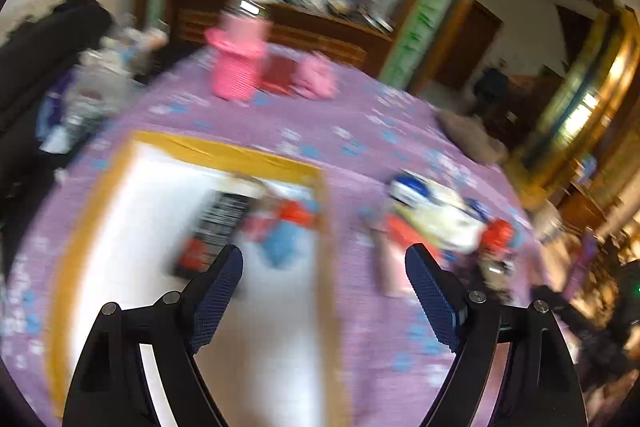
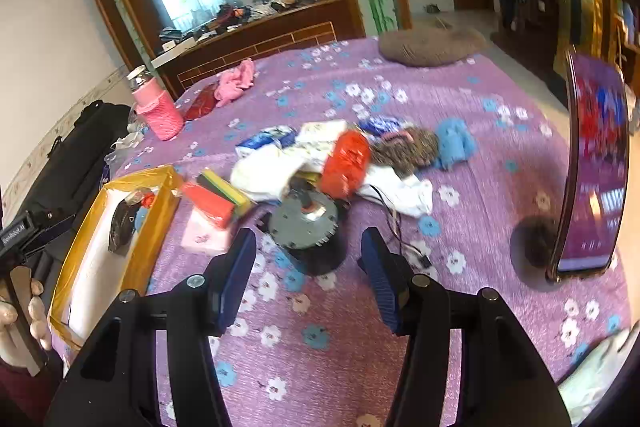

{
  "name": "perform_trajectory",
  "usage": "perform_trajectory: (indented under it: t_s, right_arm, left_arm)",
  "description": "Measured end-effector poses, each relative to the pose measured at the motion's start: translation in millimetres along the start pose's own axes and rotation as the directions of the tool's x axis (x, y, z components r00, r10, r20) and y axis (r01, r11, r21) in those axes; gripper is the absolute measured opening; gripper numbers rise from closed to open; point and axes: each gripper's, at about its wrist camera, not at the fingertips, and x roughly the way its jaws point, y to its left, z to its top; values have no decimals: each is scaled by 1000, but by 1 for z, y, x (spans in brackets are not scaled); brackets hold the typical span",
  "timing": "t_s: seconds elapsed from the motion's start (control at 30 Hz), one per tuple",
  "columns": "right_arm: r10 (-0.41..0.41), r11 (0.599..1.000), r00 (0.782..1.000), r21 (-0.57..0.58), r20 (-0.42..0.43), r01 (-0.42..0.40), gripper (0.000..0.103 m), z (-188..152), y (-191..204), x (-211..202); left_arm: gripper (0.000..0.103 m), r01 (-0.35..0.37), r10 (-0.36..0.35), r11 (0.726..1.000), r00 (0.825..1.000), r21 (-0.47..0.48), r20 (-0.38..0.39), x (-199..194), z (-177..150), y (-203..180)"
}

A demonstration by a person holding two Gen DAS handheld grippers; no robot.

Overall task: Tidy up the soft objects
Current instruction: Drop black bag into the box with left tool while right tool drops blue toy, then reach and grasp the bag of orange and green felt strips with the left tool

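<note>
In the left wrist view, the left gripper (image 1: pixel 324 267) is hovering with its jaws spread wide and holding nothing, above the yellow-rimmed box (image 1: pixel 224 151) sitting on the purple floral bedspread (image 1: pixel 360 131); blurred items are lying inside the box.

In the right wrist view, the right gripper (image 2: pixel 308 247) is hanging with jaws apart and empty, just before a grey disc-shaped object (image 2: pixel 302 223). Beyond it, the pile of soft objects (image 2: pixel 340 163) is lying mid-bed, right of the box.

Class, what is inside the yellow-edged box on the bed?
Inside the box lie a dark striped item and something red and blue. The near wall hides part of the floor.
</note>
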Motion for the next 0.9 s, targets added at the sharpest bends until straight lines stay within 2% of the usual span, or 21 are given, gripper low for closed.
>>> perform_trajectory:
  t_s: [0.1, 0.27, 0.37, 0.57, 0.63, 0.9]
  right_arm:
    - [-24, 1000, 1000, -2, -3, 24, 53, -9, -7, 2]
    - [-72, 997, 997, -23, 30, 73, 53, -23, -20, -4]
    - [-74, 997, 996, 2, 46, 74, 53, -29, -37, -4]
    - [-65, 997, 997, 44, 33, 63, 53, -39, -63, 9]
    - [-32, 997, 999, 77, 30, 30, 53, -41, -70, 9]
    - [-11, 997, 999, 77, 43, 8, 53, -42, -67, 8]
  left_arm:
    - [84, 74, -73, 997, 996, 20, -52, 21, -2, -30]
    - [84, 79, -74, 995, 994, 67, -86, 54, -1, -71]
    - [84, 78, -71, 993, 994, 85, -89, 57, -2, -85]
    - [84, 72, -66, 994, 995, 87, -70, 55, -6, -98]
    - [84, 63, -57, 994, 996, 87, -67, 57, -8, -100]
    - [84, 52, -47, 997, 995, 53, -85, 74, -12, -100]
